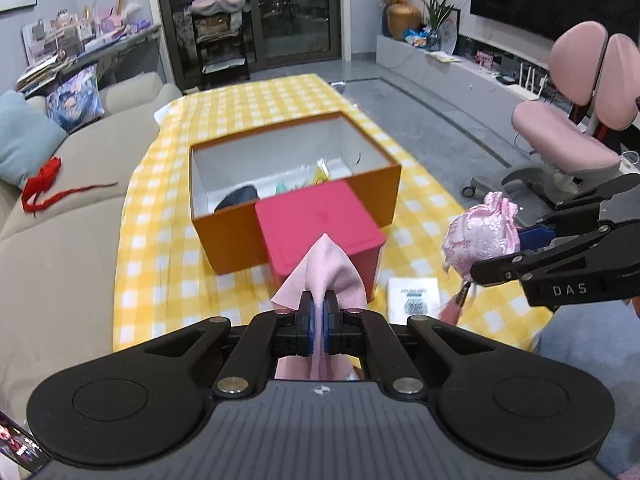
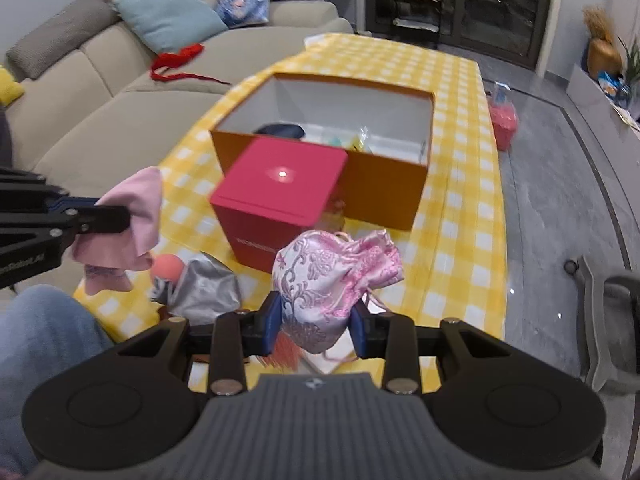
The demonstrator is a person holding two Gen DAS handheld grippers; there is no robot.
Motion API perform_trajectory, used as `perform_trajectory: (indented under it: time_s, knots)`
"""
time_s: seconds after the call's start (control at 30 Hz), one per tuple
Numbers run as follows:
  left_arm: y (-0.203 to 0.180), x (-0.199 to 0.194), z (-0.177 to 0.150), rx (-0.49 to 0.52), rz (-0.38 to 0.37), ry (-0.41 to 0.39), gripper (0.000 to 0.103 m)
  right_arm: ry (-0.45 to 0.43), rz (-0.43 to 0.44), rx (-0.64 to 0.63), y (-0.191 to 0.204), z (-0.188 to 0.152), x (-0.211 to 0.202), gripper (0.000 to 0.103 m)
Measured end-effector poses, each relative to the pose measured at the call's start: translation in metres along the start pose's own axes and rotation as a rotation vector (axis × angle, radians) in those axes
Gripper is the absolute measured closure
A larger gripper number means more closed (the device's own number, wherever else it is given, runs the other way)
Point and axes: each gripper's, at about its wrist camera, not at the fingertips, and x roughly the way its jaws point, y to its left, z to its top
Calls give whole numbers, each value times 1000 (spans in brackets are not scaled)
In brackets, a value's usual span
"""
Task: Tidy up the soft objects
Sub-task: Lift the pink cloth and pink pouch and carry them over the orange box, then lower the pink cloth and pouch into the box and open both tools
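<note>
Beige sofa (image 2: 120,92) runs along the left of the table w/ yellow-checked cloth (image 1: 168,248). On the cloth: open orange box (image 1: 360,196), white inside, a dark item + some pale things on its floor. Closed red box (image 1: 320,224) sits touching the orange box's near wall. Silver-grey pouch (image 2: 204,288) lies near the table's front edge, peach ball (image 2: 168,268) just beside it; white packet w/ QR code (image 1: 414,298) lies right of the red box. Left gripper (image 1: 319,320) is clamped on a pink cloth (image 1: 324,272), held above the table. Right gripper (image 2: 316,324) pinches a pink brocade drawstring pouch (image 2: 332,276), also off the table.
</note>
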Motion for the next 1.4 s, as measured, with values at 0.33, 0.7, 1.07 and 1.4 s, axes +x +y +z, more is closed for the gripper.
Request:
perform_trajectory:
  time_s: [0.33,0.7,1.07,1.4]
  knots:
    - [3,-17,37,34,-44,-74,99,-54,5,-63,6,36,-35,69]
    - [26,-3,100,33,-36,-185,99,-130,-34,-110,-5,106,-39,69]
    - [51,50,165,10,-11,-249,99,-153,-23,-108,-25,185,10,69]
    - [76,117,201,30,8,-238,99,-130,-26,-34,-60,233,96,69]
